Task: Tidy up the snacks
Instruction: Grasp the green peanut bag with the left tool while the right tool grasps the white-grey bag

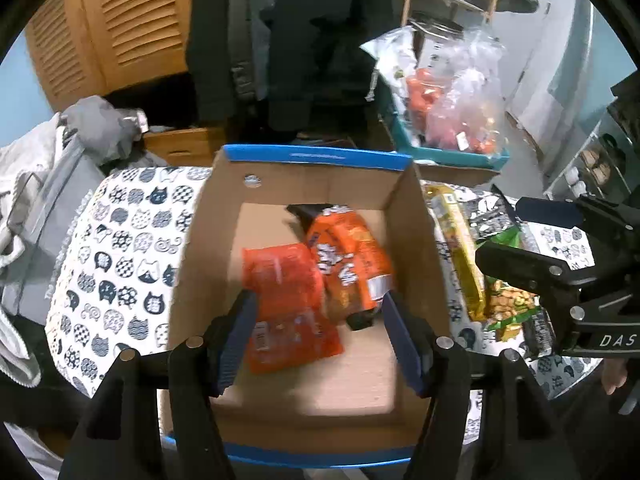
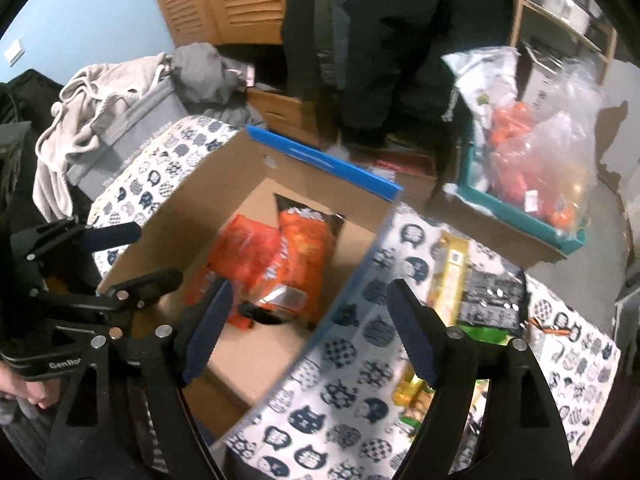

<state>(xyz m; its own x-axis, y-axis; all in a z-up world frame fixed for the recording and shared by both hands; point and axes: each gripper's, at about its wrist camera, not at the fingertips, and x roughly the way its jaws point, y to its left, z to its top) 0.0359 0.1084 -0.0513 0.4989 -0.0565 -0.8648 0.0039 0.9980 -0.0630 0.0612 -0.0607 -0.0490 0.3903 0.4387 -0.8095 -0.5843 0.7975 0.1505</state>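
Left wrist view shows my left gripper (image 1: pixel 320 340) open over the cardboard box (image 1: pixel 416 208), nothing between its pads, with the red-orange packet (image 1: pixel 288 300) and orange chip bag (image 1: pixel 348 260) lying just beyond its fingertips on the box floor. I judge a drop-off just finished. My right gripper (image 2: pixel 312 320) is open and empty too, straddling the box's right wall; next I'd swing it right toward the yellow pack (image 2: pixel 450 276) and black-green bag (image 2: pixel 492 300) on the cat-print table (image 2: pixel 340 400).
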